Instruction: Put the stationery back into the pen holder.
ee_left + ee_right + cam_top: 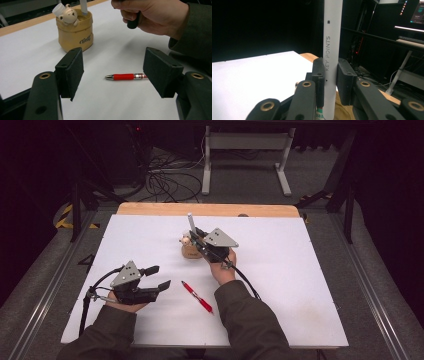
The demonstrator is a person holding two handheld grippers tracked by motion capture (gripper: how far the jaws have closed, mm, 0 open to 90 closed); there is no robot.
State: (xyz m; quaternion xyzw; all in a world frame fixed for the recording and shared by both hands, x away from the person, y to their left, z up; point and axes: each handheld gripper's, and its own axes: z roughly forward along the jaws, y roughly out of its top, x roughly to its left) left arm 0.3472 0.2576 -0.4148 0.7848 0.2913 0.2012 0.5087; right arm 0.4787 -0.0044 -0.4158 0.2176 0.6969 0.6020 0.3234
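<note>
Right gripper is clamped on a white marker, its two black jaws pressed against the barrel from either side. In the right gripper view the marker stands close to upright between the pads, with grey lettering running along its length. In the high view the marker's upper end rises above the gripper, which sits directly over a tan pen holder near the middle of the white table mat. Whether the marker's lower end has entered the holder cannot be told from that view. In the left gripper view the pen holder is a tan cup with dark script on its side and a small bear figure at its rim; a grey-white shaft stands in its mouth. The right hand shows above and to the right of the cup there.

Left gripper rests low at the near left of the mat, jaws apart, nothing between them. A red pen lies flat on the mat between the two forearms, just beside the left gripper and clear of its pads. In the left gripper view the red pen lies crosswise beyond the open jaws, silver tip toward the left.

A wooden edge borders the far side of the mat.
</note>
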